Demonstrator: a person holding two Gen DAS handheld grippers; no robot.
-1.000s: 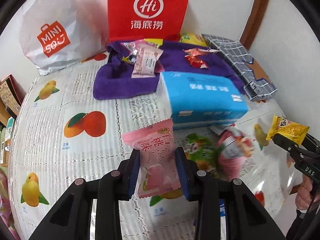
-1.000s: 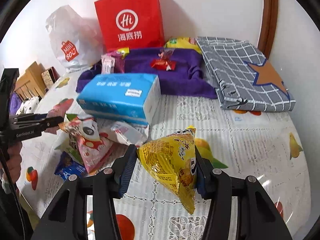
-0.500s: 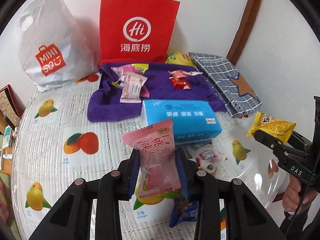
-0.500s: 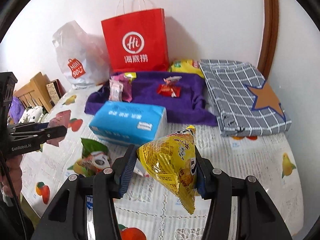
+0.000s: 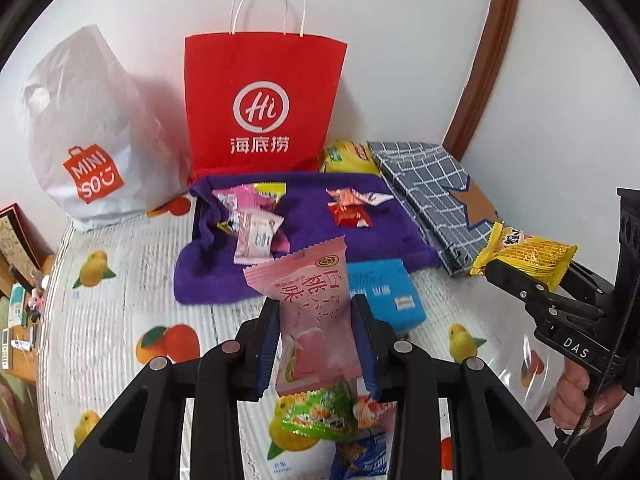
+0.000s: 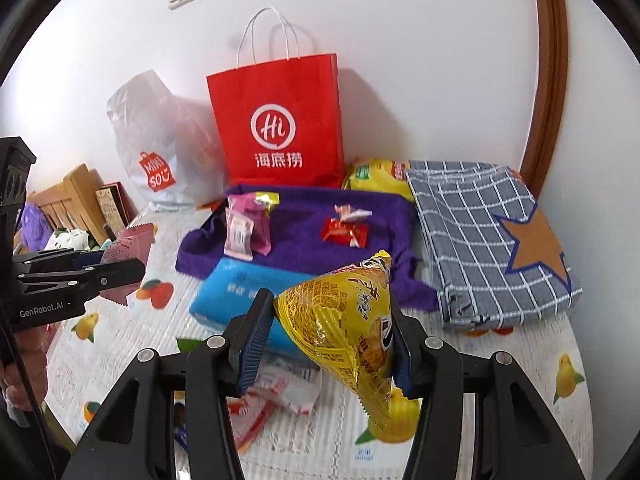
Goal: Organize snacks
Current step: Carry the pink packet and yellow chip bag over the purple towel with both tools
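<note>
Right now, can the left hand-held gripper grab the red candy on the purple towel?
Probably not: the left hand-held gripper is already shut on the pink snack. The red candy lies uncovered on the purple towel.

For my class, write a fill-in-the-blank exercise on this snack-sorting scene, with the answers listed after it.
1. The left gripper is shut on a ____ snack packet.
2. The right gripper is shut on a ____ snack bag.
3. Sorted snacks lie on a ____ towel.
4. The red paper bag stands ____ that towel.

Answers: pink; yellow; purple; behind
</note>
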